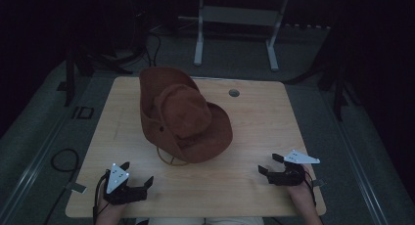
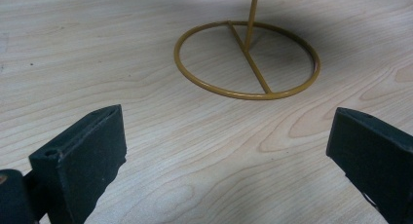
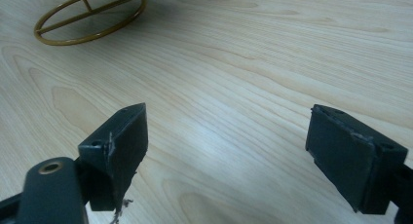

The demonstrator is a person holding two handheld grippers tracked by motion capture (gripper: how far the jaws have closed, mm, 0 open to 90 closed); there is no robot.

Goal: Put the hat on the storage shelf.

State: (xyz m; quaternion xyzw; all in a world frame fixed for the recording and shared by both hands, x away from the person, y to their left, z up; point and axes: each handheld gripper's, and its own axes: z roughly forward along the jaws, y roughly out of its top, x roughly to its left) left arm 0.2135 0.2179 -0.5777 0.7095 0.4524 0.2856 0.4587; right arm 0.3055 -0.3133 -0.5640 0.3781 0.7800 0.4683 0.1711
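Waiting at the near edge of the tabletop (image 1: 244,186), we have both tongs low and idle. Our left tongs (image 1: 138,174) gape wide with nothing between the jaws, and the right tongs (image 1: 270,163) stand just as wide and just as empty. Ahead of us, the brown hat (image 1: 183,116) sits tilted on its yellow wire stand (image 1: 169,159), a little left of the middle of the tabletop, well apart from both tongs. Through the left gripper view we look straight at the stand's ring base (image 2: 247,59), with its thin stem rising out of frame; the right gripper view catches the same ring (image 3: 90,17) off at its top left. We judge this to be the very start: the reach has not begun. Next up, we need to bring both tongs forward to the brim, one to each side, and close gently so the soft felt lifts off without tipping the light stand.
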